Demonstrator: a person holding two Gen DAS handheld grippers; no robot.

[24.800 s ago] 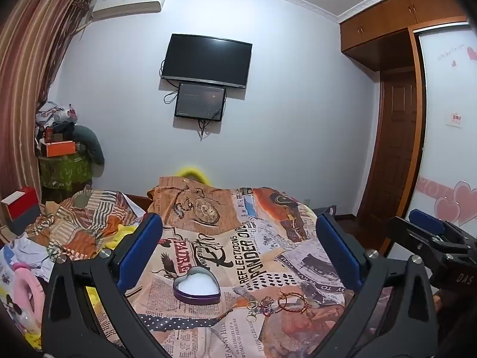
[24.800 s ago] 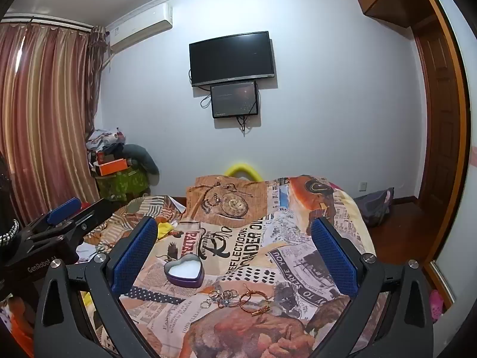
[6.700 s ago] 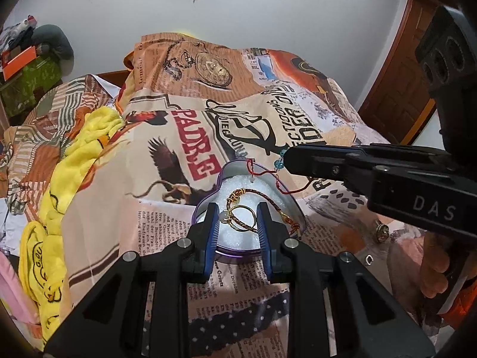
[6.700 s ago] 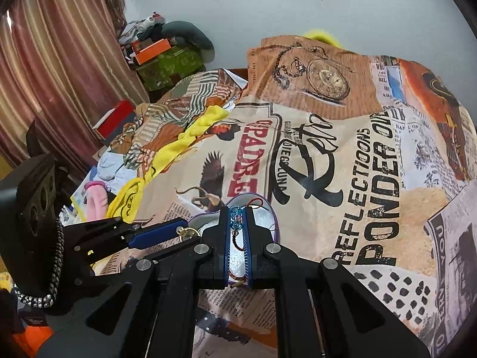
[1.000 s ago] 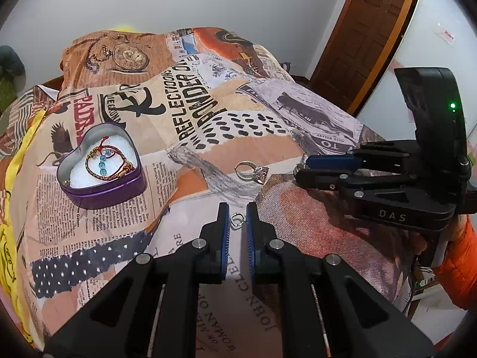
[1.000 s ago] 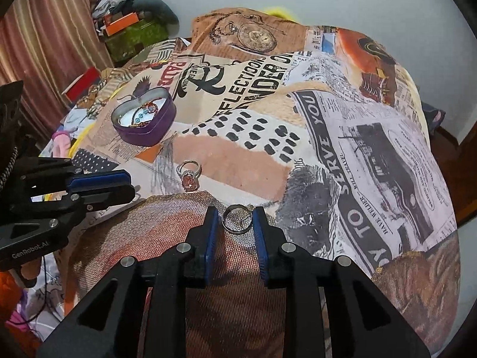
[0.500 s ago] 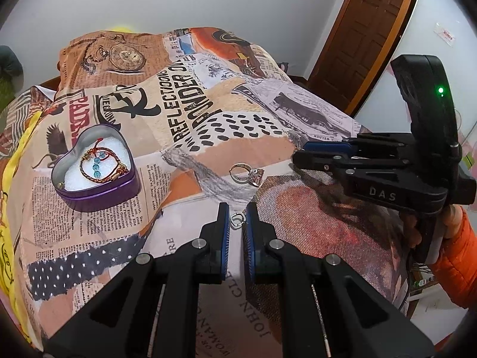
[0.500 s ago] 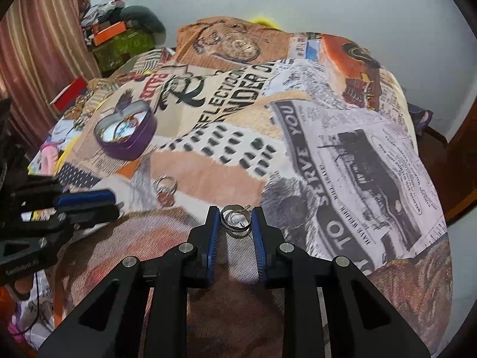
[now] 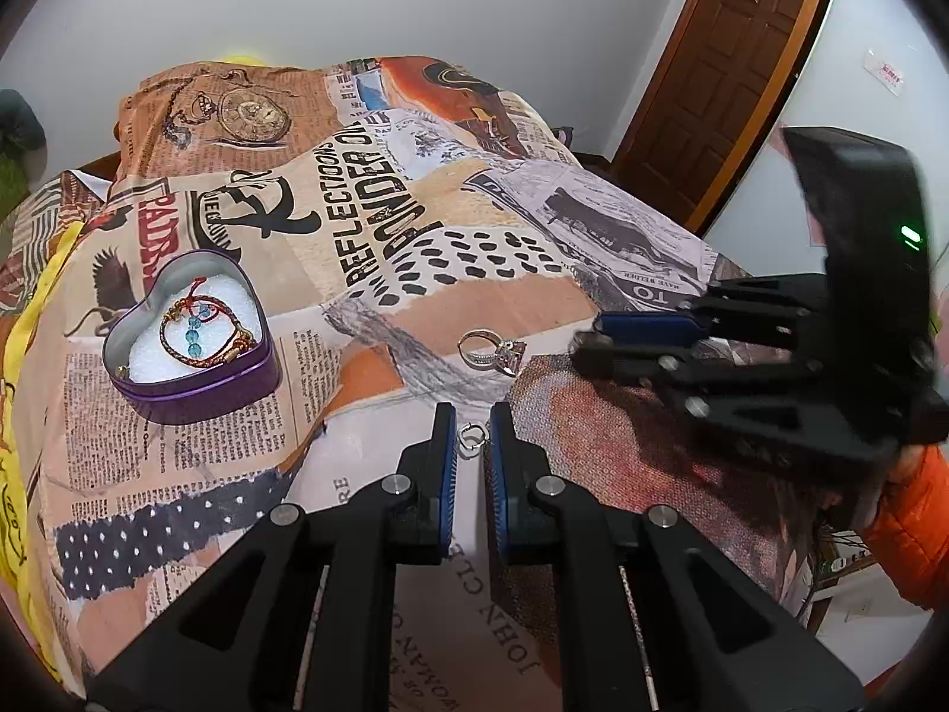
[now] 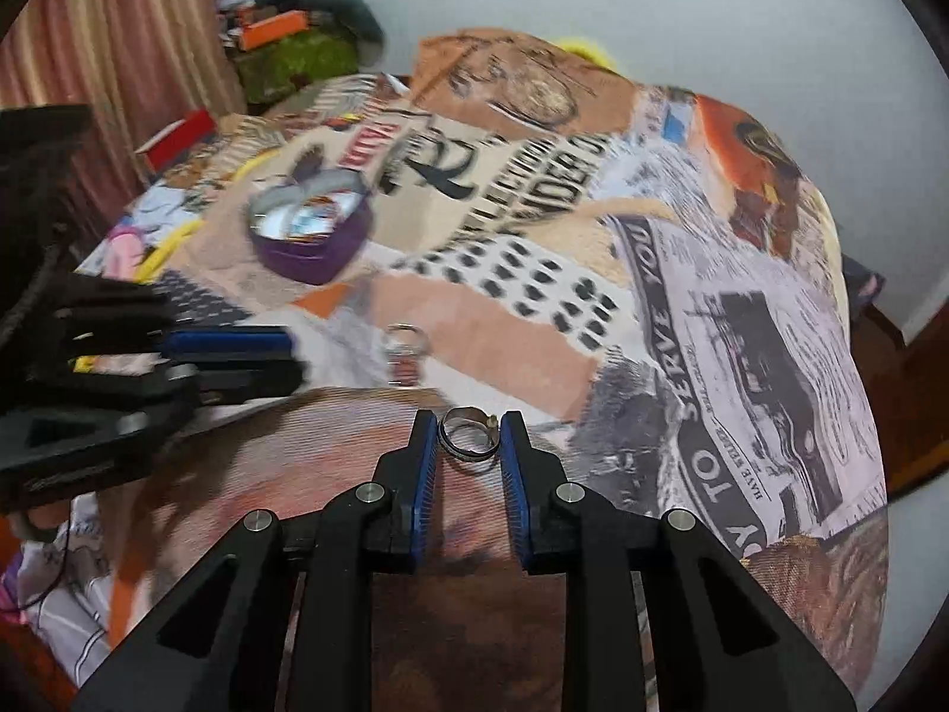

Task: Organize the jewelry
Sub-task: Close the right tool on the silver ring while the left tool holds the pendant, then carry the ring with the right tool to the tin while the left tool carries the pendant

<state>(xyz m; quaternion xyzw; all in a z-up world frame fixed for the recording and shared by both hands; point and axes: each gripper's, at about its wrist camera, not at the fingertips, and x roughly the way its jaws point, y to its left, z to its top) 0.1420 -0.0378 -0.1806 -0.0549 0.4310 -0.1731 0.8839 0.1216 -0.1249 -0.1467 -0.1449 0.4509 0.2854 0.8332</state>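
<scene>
I am pinching a small ring (image 9: 473,432) between my left fingers (image 9: 446,445), which are drawn in close on either side of it, just above the bedspread (image 9: 379,249). My left gripper (image 9: 473,439) is pointing across the bed toward the far wall.

In my right gripper (image 10: 470,445) I am gripping a wider silver band (image 10: 470,442); my right fingers (image 10: 424,451) are pressing against its two sides, and it is sitting tilted between the blue pads above the brown patch of the spread.

A third ring with a stone (image 9: 491,349) is lying loose on the bedspread, just ahead of my left gripper and between the two grippers. From my right side it (image 10: 406,350) is showing blurred, ahead and to the left.

The tin (image 9: 196,388), purple and heart-shaped, is sitting on the bed well to the left of the loose ring. Bracelets (image 9: 198,332) are lying on its white lining: a red cord with blue beads and a braided band. In the right view the tin (image 10: 311,237) is blurred, farther up the bed.

A wooden door (image 9: 720,65) is standing beyond the bed on my right, and curtains (image 10: 118,47) are hanging on my left.
</scene>
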